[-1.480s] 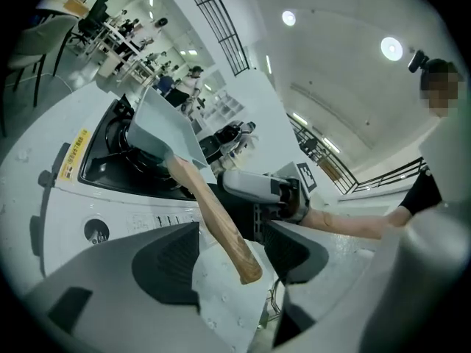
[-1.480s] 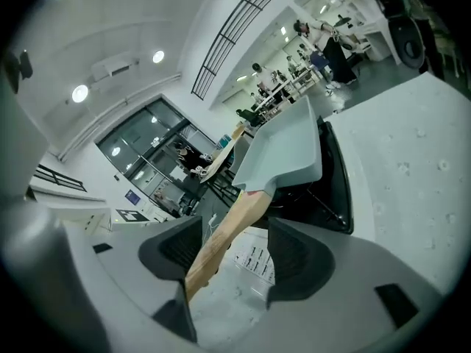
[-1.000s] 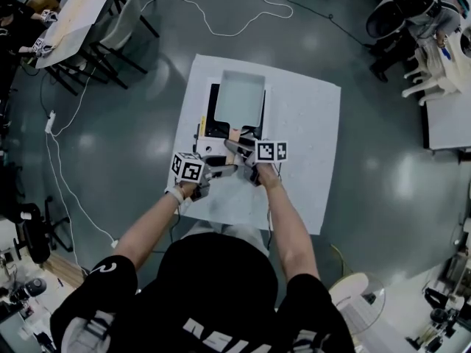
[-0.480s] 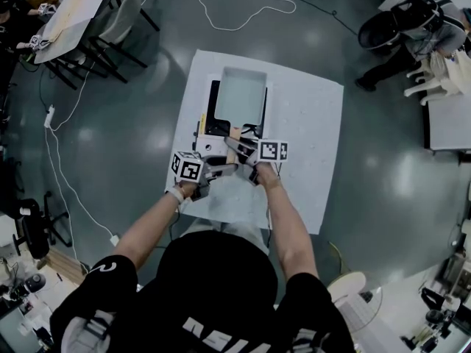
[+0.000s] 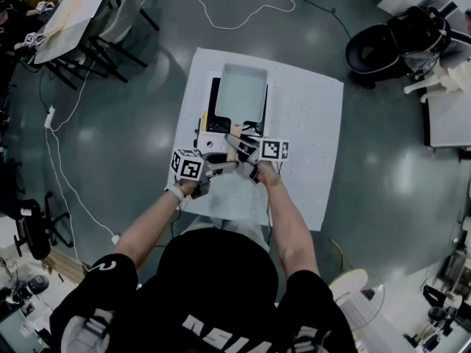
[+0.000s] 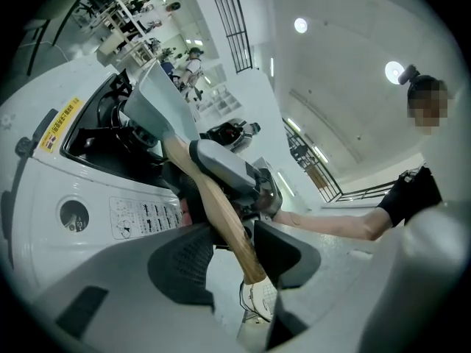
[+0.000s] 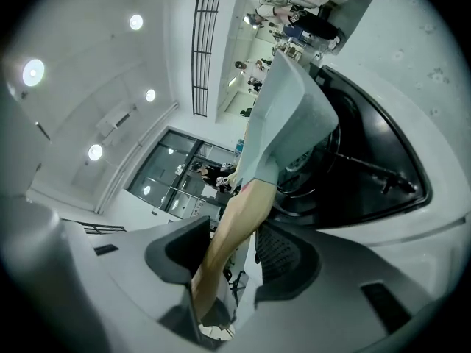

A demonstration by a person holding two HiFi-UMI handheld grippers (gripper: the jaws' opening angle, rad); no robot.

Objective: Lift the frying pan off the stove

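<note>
A pale green rectangular frying pan [image 5: 240, 93] rests on a white portable gas stove [image 5: 212, 129] on the table; its wooden handle [image 5: 234, 135] points toward me. My left gripper [image 5: 221, 170] comes in from the left and holds the handle's near end [image 6: 224, 212] between its pads. My right gripper [image 5: 241, 147] grips the handle [image 7: 234, 230] farther up, nearer the pan, and its jaws are still closing on it. From the left gripper view [image 6: 235, 243] I see the right gripper's grey body [image 6: 229, 169] clamped across the handle. The pan's underside [image 7: 285, 120] fills the right gripper view [image 7: 227, 262].
The stove stands on a white-covered table [image 5: 313, 138]. Its black burner well [image 7: 360, 160] and printed control panel [image 6: 140, 215] lie close below the jaws. On the floor around are a white cable [image 5: 221, 24], a black chair [image 5: 379, 46] and other tables [image 5: 73, 9].
Both grippers stay at the handle with hardly any shift, and the pan has not moved. The dark shape at the upper right has drifted left.
</note>
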